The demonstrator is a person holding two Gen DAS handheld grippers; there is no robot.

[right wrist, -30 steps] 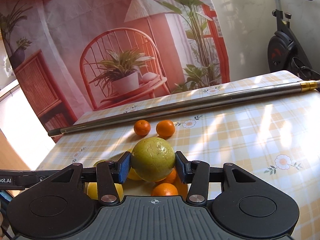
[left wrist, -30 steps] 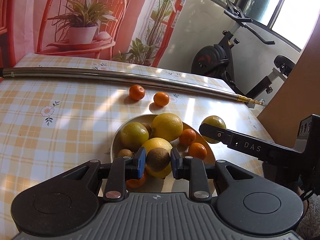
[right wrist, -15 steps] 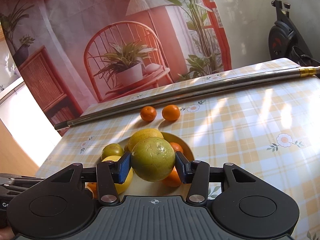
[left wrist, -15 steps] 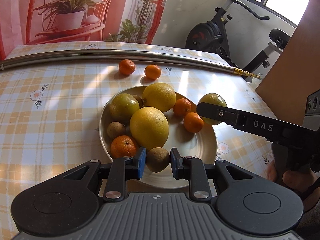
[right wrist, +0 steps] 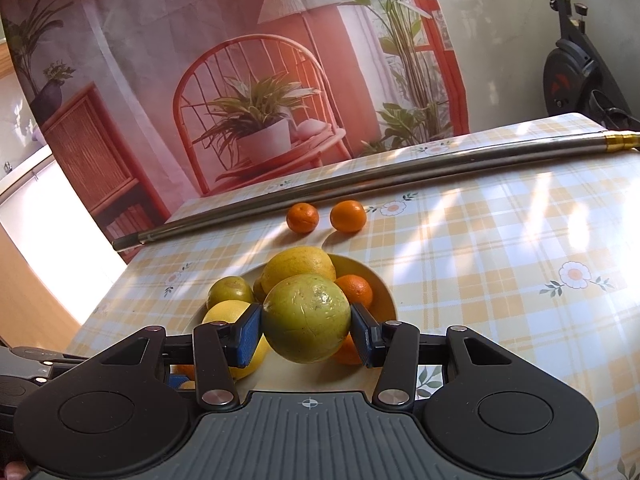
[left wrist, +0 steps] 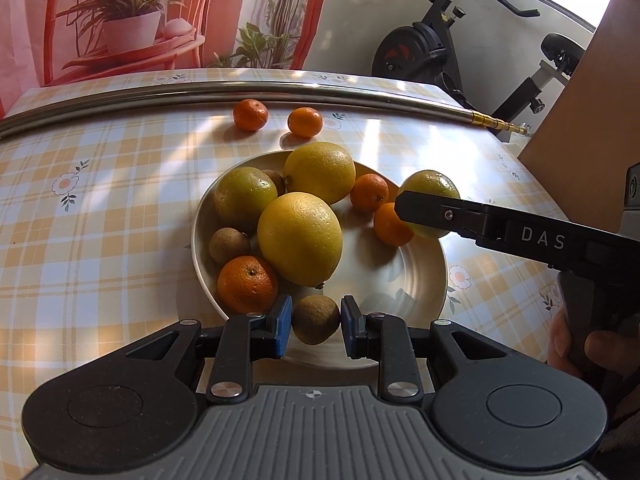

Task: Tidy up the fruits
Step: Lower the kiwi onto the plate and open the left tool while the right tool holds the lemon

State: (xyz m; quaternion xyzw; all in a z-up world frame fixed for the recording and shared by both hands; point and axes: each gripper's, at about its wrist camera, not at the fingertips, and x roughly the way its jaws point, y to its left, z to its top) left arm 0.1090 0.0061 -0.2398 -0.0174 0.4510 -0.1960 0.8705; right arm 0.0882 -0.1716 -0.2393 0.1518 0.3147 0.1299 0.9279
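Note:
A white bowl (left wrist: 416, 280) holds several fruits: big yellow citrus (left wrist: 299, 238), a greenish one (left wrist: 244, 194), mandarins (left wrist: 247, 284) and a brown kiwi (left wrist: 229, 245). My left gripper (left wrist: 316, 326) is shut on a brown kiwi (left wrist: 316, 319) above the bowl's near rim. My right gripper (right wrist: 306, 334) is shut on a large green citrus (right wrist: 306, 318), held over the bowl's (right wrist: 384, 292) right side; it also shows in the left wrist view (left wrist: 430, 190). Two mandarins (left wrist: 250, 115) (left wrist: 305, 122) lie on the table beyond the bowl.
A long metal pole (left wrist: 200, 90) lies across the far side of the checked tablecloth (left wrist: 100, 208). An exercise bike (left wrist: 436, 52) stands past the table's far right corner. A brown panel (left wrist: 600, 92) rises at the right edge.
My left gripper has drawn back toward the bowl's near rim with the kiwi. My right gripper has risen and pulled back slightly, still holding the green citrus.

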